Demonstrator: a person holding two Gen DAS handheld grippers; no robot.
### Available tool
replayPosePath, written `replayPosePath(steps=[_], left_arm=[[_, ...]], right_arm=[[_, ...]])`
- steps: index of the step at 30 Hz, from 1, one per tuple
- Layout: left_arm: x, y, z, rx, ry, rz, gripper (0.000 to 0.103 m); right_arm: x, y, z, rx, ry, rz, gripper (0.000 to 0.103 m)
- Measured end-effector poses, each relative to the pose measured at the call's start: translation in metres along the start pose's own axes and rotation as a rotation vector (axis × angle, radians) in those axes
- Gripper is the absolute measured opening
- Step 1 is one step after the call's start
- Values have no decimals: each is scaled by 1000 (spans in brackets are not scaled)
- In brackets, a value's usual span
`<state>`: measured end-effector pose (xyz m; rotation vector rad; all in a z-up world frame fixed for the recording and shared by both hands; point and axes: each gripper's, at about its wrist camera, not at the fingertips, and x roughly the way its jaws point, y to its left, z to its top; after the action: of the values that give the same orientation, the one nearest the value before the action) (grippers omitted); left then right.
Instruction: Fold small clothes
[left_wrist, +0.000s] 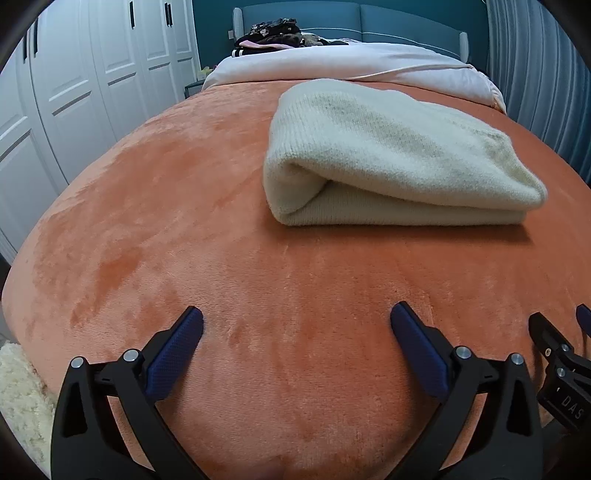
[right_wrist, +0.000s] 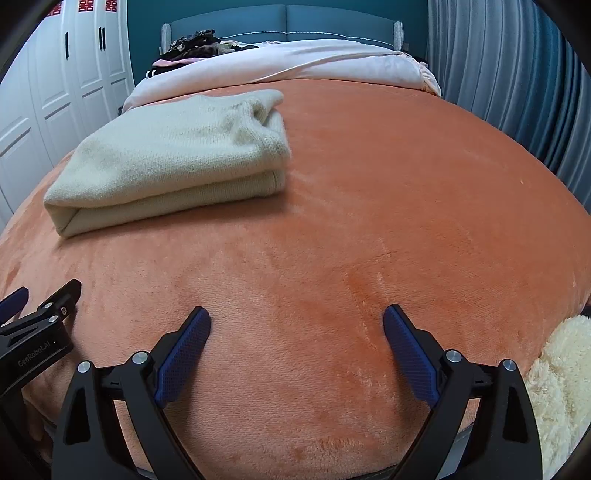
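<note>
Orange fleece: the plush blanket (left_wrist: 184, 221) covers the near end of the bed and is bare apart from one garment.
Sweater: a cream knit sweater (left_wrist: 388, 158) lies folded into a thick rectangle on the blanket, well ahead of both grippers. It sits right of centre in the left wrist view and left of centre in the right wrist view, so basically between the two of them.
Left gripper: the left gripper (left_wrist: 295, 325) has its jaws spread wide, nothing between the blue pads, only fleece under them.
Right gripper: the right gripper (right_wrist: 297, 325) is the same deal, jaws wide and empty, apart from the sweater.
Fold quality: looks done to me, but the top layer bulges and the near-left corner gapes open a bit, so it's a loose fold.
Other laundry: a dark clothes pile (left_wrist: 273, 33) sits far back by the blue headboard (left_wrist: 406, 22), on the pale pink duvet (left_wrist: 332, 62).
Risk 1: reaching for the pile over the sweater could drag a finger across it and pop that loose top layer open.
Risk 2: knit plus textured pads means a snag if a pad brushes it on the way past.
Risk 3: dropping the next item too near would bump the stack askew on the soft fleece.
Fluffy thing: a cream shaggy something (right_wrist: 561, 369) pokes in at the bed edge, can't tell what it is.
</note>
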<state>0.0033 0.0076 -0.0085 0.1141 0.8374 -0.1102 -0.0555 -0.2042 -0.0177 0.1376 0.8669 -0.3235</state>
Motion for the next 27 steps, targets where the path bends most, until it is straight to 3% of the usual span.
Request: replayPosePath(steps=[3,27], left_arm=[[1,-1,0,4,0,5,98],[1,-19,-2,30,-4,75,98]], right_arm=[[-1,4,-1,-3,1,-8,98],[-6,35,-7,-57,6,-11,98]])
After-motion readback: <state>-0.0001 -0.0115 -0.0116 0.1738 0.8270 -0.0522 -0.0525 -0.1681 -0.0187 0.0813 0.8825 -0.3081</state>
